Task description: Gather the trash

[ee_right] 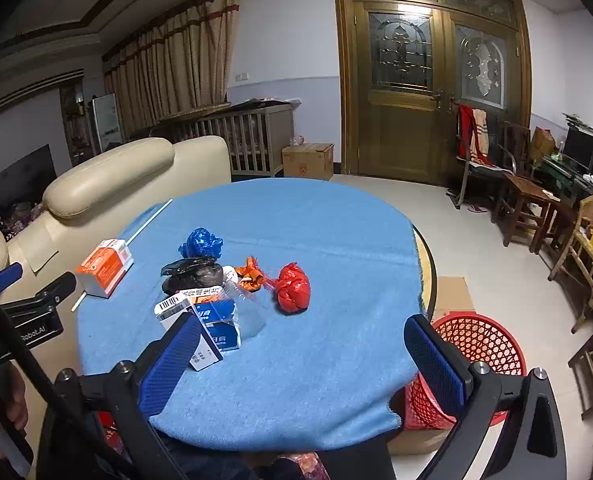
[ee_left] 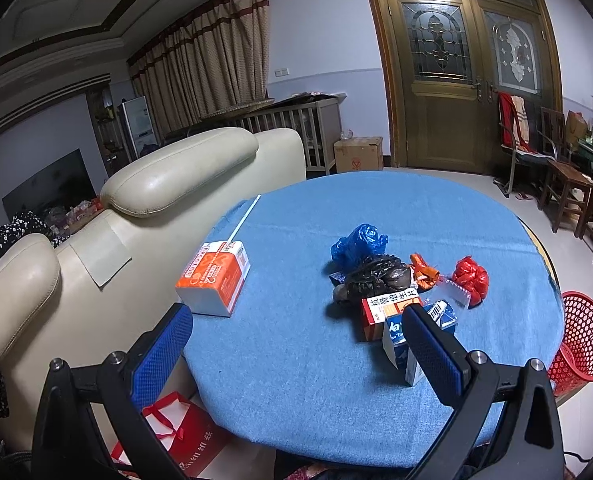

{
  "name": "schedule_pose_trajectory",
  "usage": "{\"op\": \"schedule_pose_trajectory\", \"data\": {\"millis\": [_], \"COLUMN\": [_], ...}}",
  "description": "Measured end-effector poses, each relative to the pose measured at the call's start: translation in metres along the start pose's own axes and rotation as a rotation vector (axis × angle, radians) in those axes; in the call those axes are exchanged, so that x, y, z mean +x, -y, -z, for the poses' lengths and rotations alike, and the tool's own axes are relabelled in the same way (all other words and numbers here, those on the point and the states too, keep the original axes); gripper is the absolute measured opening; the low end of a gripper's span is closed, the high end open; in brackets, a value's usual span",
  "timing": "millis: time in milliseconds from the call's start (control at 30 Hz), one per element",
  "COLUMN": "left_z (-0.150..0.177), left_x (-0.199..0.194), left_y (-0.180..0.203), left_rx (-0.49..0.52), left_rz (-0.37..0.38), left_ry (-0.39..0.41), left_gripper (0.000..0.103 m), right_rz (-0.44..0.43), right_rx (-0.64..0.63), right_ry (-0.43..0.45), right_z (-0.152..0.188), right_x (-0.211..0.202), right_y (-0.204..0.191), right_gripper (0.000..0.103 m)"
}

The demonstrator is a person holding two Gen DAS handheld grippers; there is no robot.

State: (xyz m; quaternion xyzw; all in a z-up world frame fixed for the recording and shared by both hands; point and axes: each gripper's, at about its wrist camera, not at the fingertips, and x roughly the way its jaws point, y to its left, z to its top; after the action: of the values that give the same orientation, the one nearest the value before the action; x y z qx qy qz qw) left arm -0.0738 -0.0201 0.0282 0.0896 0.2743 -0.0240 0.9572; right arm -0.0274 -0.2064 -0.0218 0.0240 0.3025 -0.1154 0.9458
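A round worktop (ee_left: 296,360) covered in blue cloth fills the middle of both wrist views, with a cream leather sofa (ee_left: 176,168) at the left and a wooden double door (ee_left: 468,72) at the upper right. The left gripper (ee_left: 296,344) stands wide open at the bottom of its view, its blue-padded fingers (ee_left: 160,344) holding nothing. The right gripper (ee_right: 300,360) is likewise wide open and empty at the bottom of its own view. The trash sits in a loose cluster near the centre of the worktop: a crumpled blue bag (ee_left: 358,242) at the back, a black bag (ee_left: 376,278) touching it in front, a small orange wrapper (ee_left: 424,270) to the right, and a red bag (ee_left: 471,276) further right, slightly apart. In front of the black bag lie an orange and white medicine box (ee_left: 388,310) and a blue and white carton (ee_right: 212,320), with clear plastic wrap (ee_right: 248,308) beside them. Well apart, at the left edge of the worktop, stands an orange and white box (ee_left: 214,280) with a white straw (ee_left: 244,220) behind it. A red mesh basket (ee_right: 476,352) stands on the floor at the lower right, just beside the worktop.
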Motion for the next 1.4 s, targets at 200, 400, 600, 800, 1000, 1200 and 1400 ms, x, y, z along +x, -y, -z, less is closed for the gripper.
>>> {"op": "schedule_pose_trajectory", "data": {"millis": [200,400,600,800,1000,1200,1400], "left_z": [0.001,0.001,0.001,0.003,0.011,0.032,0.029], "left_x": [0.000,0.002,0.005,0.012,0.038,0.081,0.097], "left_y": [0.001,0.003,0.004,0.007,0.006,0.017,0.031], "left_rx": [0.006,0.012,0.012,0.016,-0.014,-0.032,-0.017], "left_rz": [0.001,0.006,0.010,0.022,0.109,0.244,0.303], "left_ry": [-0.001,-0.011,-0.016,-0.032,-0.116,-0.258,-0.245], "left_gripper": [0.103,0.103,0.103,0.103,0.103,0.103,0.103], "right_rz": [-0.017,-0.004,-0.001,-0.002,-0.064,-0.170,-0.212], "right_rx": [0.025,0.009,0.003,0.007,0.009,0.039,0.111], "right_ry": [-0.002,-0.002,0.002,-0.022,-0.078,-0.206,-0.263], "right_z": [0.000,0.000,0.000,-0.002,-0.005,-0.003,-0.021], "right_x": [0.001,0.006,0.010,0.018,0.050,0.130,0.213], "right_y": [0.004,0.004,0.003,0.005,0.010,0.013,0.024], "right_gripper": [0.103,0.103,0.103,0.103,0.103,0.101,0.090]}}
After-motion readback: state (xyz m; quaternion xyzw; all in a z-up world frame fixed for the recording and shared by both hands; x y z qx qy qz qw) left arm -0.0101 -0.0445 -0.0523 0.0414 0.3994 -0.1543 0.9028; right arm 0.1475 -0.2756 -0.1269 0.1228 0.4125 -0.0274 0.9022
